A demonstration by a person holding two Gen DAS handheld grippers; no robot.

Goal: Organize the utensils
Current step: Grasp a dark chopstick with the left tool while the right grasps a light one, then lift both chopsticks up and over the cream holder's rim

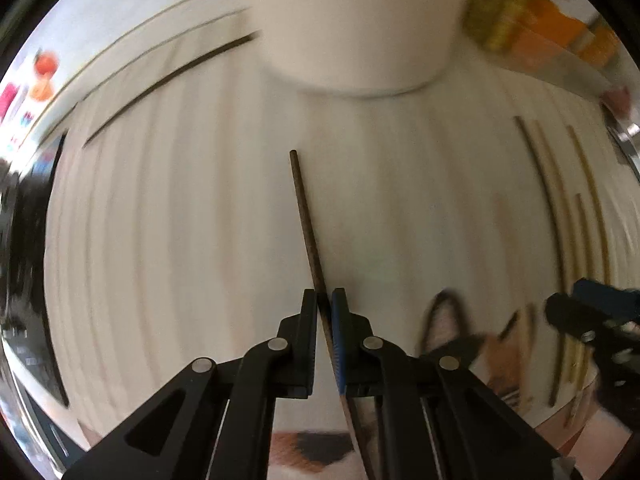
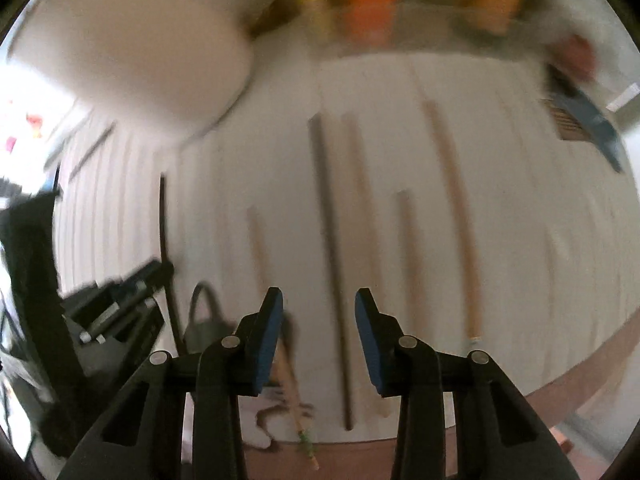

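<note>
My left gripper is shut on a dark brown chopstick, which runs forward from between the pads over the white ribbed mat. A white cylindrical holder stands just beyond its tip. In the right wrist view that same gripper and stick show at the left. My right gripper is open, pointing down over a brown chopstick that lies on the mat between its fingers, untouched. Several pale wooden chopsticks lie roughly parallel beside it. The holder is at the upper left.
Another dark chopstick and thin pale ones lie at the mat's far left. A cat picture is printed on the mat's near edge. Orange and yellow bottles stand behind. A blue-edged flat object lies at the right. The table edge is close.
</note>
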